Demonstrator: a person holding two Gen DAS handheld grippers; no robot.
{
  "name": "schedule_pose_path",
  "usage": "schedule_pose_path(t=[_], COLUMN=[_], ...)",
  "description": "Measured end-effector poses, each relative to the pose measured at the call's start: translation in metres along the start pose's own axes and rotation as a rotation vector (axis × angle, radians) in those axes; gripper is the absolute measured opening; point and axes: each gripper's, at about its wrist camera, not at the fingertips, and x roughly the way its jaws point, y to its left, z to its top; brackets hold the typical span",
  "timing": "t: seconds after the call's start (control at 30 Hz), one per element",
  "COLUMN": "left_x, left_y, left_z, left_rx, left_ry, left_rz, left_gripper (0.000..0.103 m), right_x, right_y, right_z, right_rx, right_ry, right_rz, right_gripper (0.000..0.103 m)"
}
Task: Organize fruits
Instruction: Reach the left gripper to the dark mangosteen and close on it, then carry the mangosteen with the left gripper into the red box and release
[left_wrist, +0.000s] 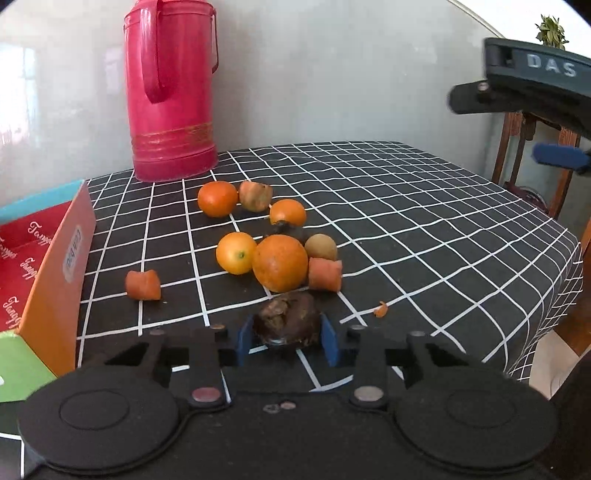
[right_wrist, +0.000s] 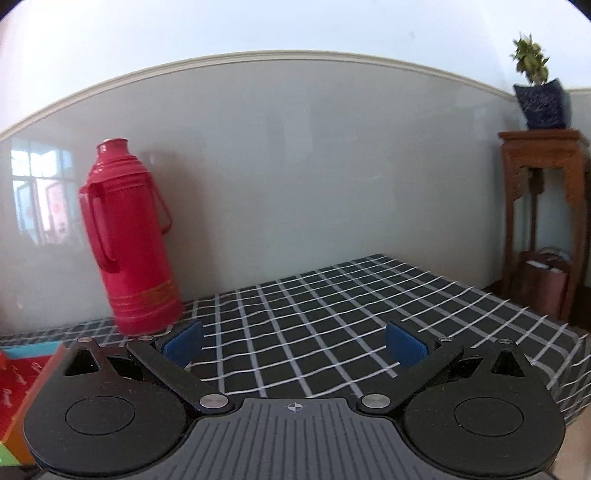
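My left gripper (left_wrist: 287, 341) has its blue pads pressed to either side of a dark brown, wrinkled fruit (left_wrist: 288, 319), right at the near edge of the pile on the black checked tablecloth (left_wrist: 424, 229). Just beyond it sits the big orange (left_wrist: 280, 263), touching a yellow-orange citrus (left_wrist: 236, 253) on its left and a carrot chunk (left_wrist: 325, 274) on its right. A small tan round fruit (left_wrist: 320, 246) tucks in behind that chunk. Further back I see two more oranges (left_wrist: 217, 198) (left_wrist: 287, 212) with a brownish cut fruit (left_wrist: 255, 195) between them. A second carrot chunk (left_wrist: 143, 285) lies apart to the left, near the open box (left_wrist: 55, 266) with the red lining. A tiny orange scrap (left_wrist: 380, 309) lies off to the right. The red thermos (left_wrist: 170, 92) stands upright at the back by the wall.

My right gripper (right_wrist: 293, 345) hangs above the cloth, fingers spread wide with nothing between them; from the left camera I catch it high at the right edge. A potted plant (right_wrist: 540, 96) tops a wooden stand (right_wrist: 543, 192) beyond the table
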Motion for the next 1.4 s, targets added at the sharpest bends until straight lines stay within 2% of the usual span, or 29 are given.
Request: schedule_pose_path(t=[0.07,0.17,0.27,0.37,0.5,0.6,0.77,0.87,0.93,1.03,1.1,1.13,1.33,1.4], left_x=[-0.002,-0.008,-0.017,-0.034,-0.056,-0.062,-0.063,-0.065,-0.068,-0.071,-0.077,-0.079,-0.082,-0.086], left_y=[-0.001,0.000,0.012,0.033,0.070,0.098,0.138,0.155,0.158,0.162,0.165,0.167,0.176,0.179], left_z=[-0.002,-0.001,0.005,0.011,0.016,0.015,0.007,0.002,0.001,0.000,-0.002,-0.001,-0.002,-0.004], left_rx=[0.009,0.017,-0.023,-0.083,-0.186,-0.259,-0.370,-0.412,-0.410,-0.431,-0.438,-0.446,-0.461,-0.481], left_ry=[-0.017,-0.043,-0.094,-0.161,-0.220,-0.206,-0.116,-0.070,-0.067,-0.056,-0.062,-0.072,-0.077,-0.091], left_rz=[0.008,0.032,0.073,0.149,0.296,0.395,0.517,0.548,0.580,0.616,0.639,0.629,0.625,0.608], left_gripper=[0.029,0.029,0.029,0.029,0.029,0.029,0.029,0.031,0.032,0.042,0.060,0.063,0.063,0.068], right_x=[0.002,0.010,0.015,0.015,0.014,0.013,0.011,0.012,0.015,0.020,0.021,0.023,0.032,0.037], right_y=[0.000,-0.005,-0.007,-0.003,0.010,0.026,0.060,0.082,0.097,0.116,0.126,0.132,0.159,0.164], right_z=[-0.008,-0.014,-0.015,-0.016,-0.021,-0.023,-0.031,-0.037,-0.042,-0.049,-0.054,-0.055,-0.072,-0.074], right_rx=[0.002,0.059,0.085,0.072,0.033,-0.008,-0.070,-0.120,-0.151,-0.183,-0.206,-0.223,-0.365,-0.378], right_ry=[0.001,0.063,0.084,0.100,0.114,0.115,0.129,0.146,0.166,0.190,0.195,0.197,0.242,0.262], right_rz=[0.005,0.026,0.049,0.057,0.097,0.138,0.238,0.310,0.361,0.421,0.452,0.469,0.500,0.515], right_gripper=[0.103,0.103,0.103,0.103,0.103,0.103,0.103,0.103,0.103,0.103,0.103,0.103,0.103,0.103])
